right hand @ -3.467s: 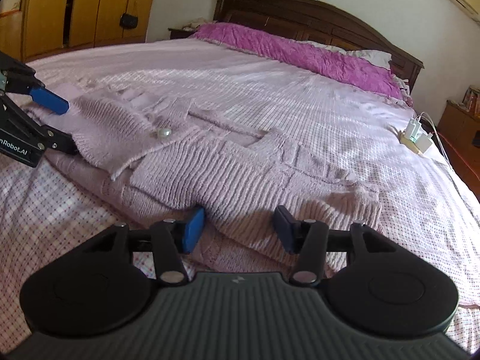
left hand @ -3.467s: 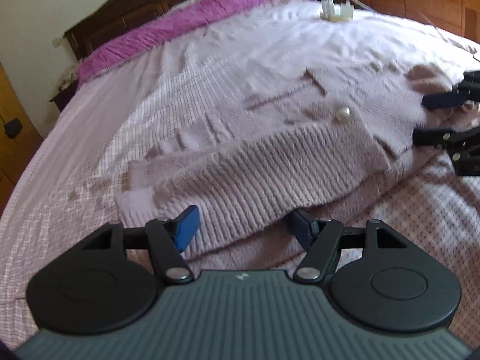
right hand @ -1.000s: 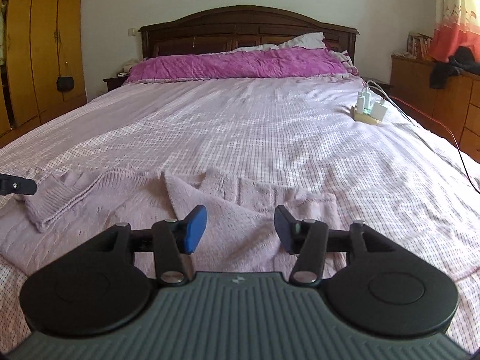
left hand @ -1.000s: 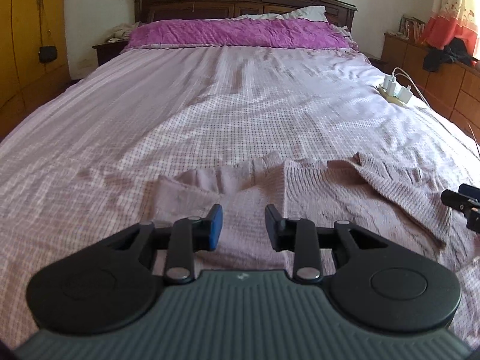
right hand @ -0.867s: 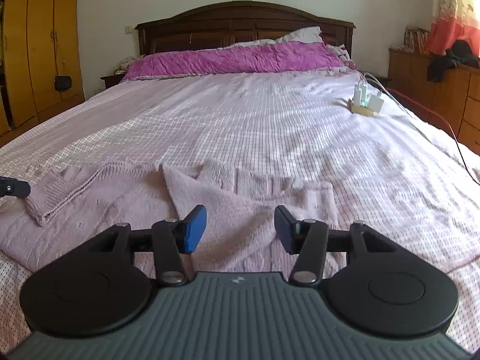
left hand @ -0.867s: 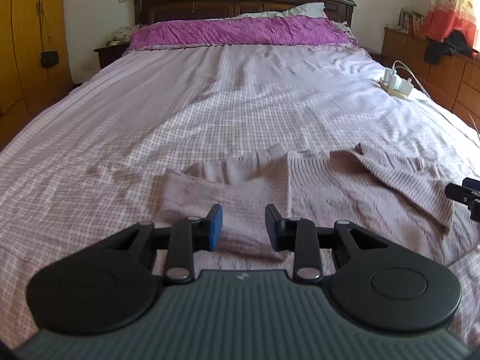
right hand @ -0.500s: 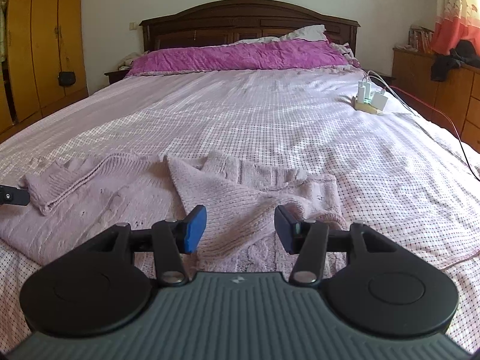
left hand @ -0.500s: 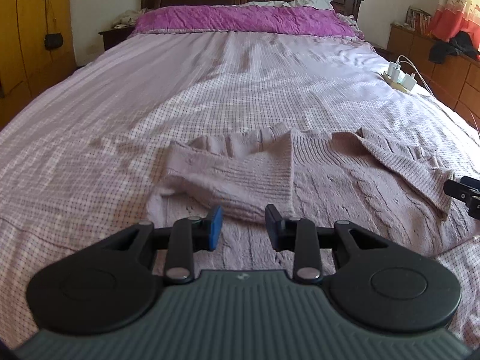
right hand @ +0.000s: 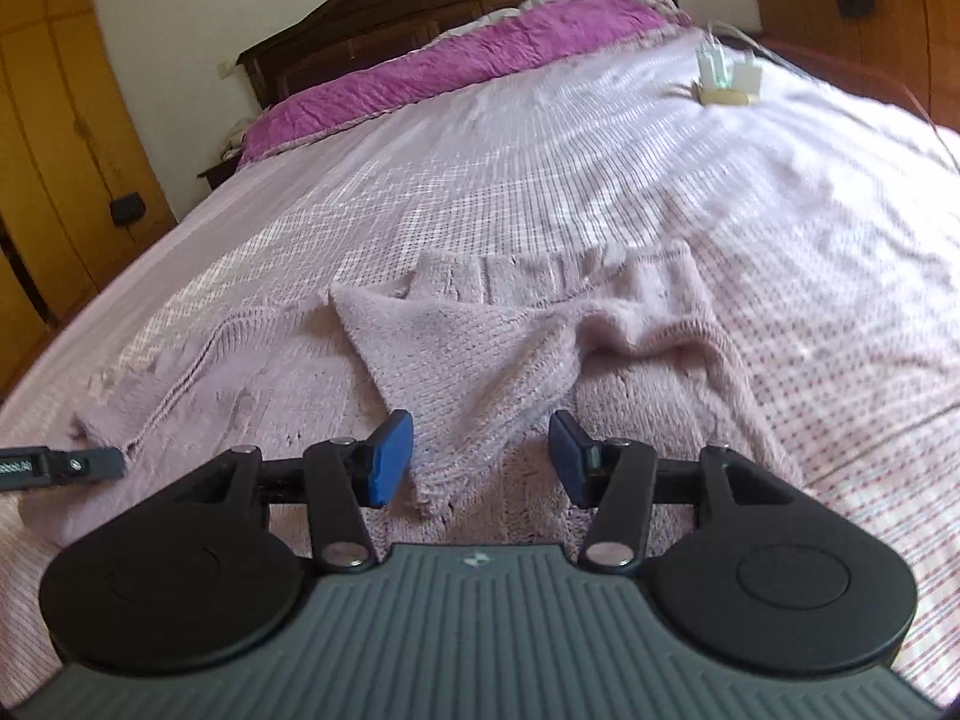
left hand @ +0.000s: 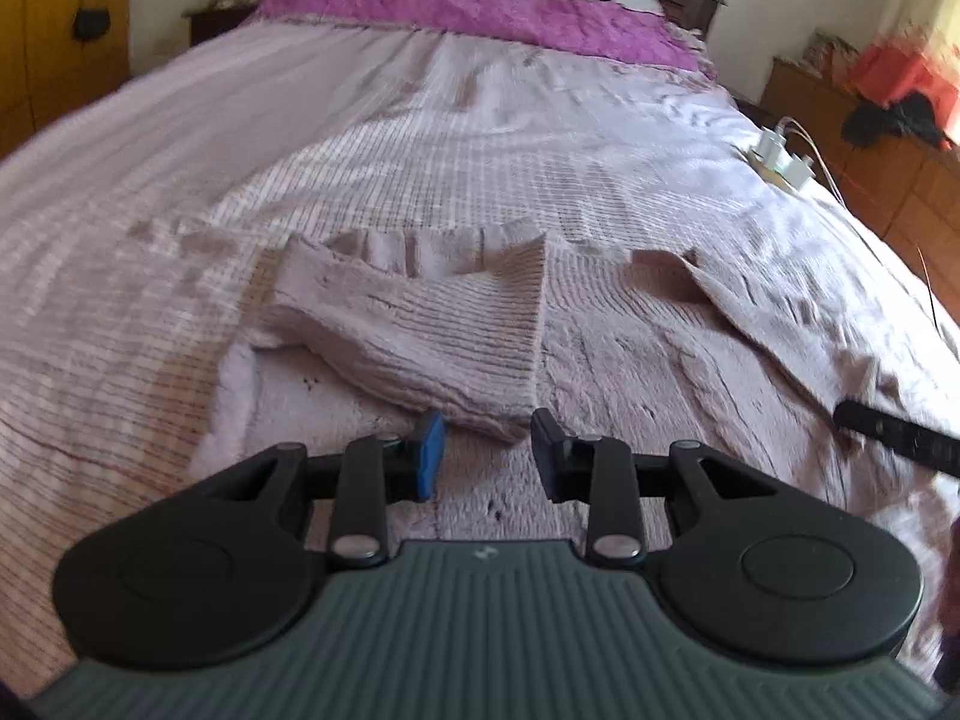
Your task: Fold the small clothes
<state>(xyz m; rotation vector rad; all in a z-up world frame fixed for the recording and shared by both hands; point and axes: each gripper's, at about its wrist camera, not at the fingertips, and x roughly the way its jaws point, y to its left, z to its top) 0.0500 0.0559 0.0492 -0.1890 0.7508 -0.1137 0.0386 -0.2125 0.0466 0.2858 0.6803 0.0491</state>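
Both sleeves lie folded across the lilac sweater (left hand: 648, 360), narrowing it; above its hem, left gripper (left hand: 487, 450) and right gripper (right hand: 483, 456) hover parted, empty, poised to lift.

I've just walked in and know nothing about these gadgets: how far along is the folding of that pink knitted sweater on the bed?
Partly done. The pink knitted sweater lies spread on the bed with both sleeves folded in across its body: one sleeve and the other sleeve. Nothing is gripped: the left gripper and right gripper hover open over the sleeve ends. Folding the body into a compact bundle looks left.
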